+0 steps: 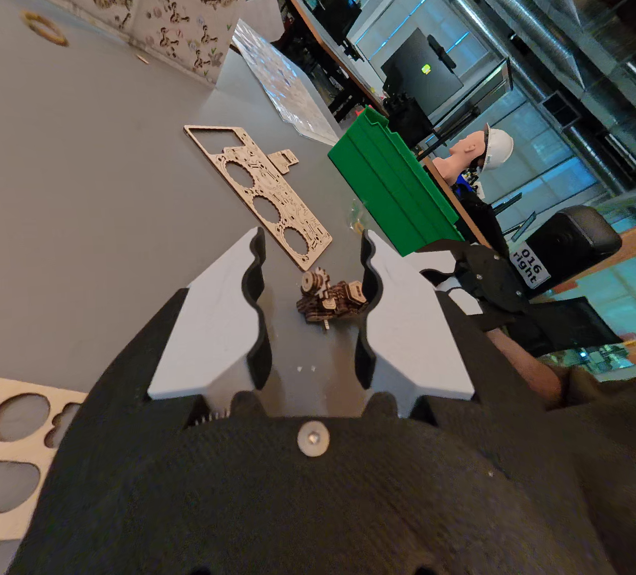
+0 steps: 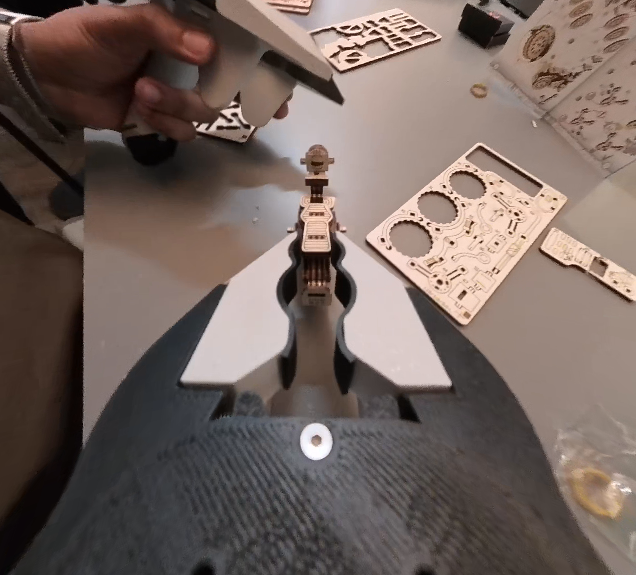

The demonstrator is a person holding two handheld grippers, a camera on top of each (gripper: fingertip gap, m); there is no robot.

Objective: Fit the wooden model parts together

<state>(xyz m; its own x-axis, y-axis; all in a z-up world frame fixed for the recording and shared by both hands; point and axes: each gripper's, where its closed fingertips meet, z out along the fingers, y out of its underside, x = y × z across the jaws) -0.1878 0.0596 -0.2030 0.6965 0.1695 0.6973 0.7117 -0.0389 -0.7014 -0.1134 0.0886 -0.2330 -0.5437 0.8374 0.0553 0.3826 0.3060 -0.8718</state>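
Left wrist view: left hand-held gripper (image 1: 311,248) spread wide, empty, above grey desk (image 1: 103,179); wooden model (image 1: 330,296) between fingers; green bin (image 1: 389,179) beyond.
Right wrist view: right hand-held gripper (image 2: 314,241) clamped on wooden model (image 2: 315,234); punched part sheet (image 2: 464,234) alongside.

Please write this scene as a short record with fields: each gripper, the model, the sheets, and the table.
left gripper: open, empty, raised over the table
right gripper: shut on wooden model
wooden model: partly assembled, sticks out forward between the fingers
parts sheet: flat, three round holes, right of the model
small strip: flat, beside the sheet
table: grey
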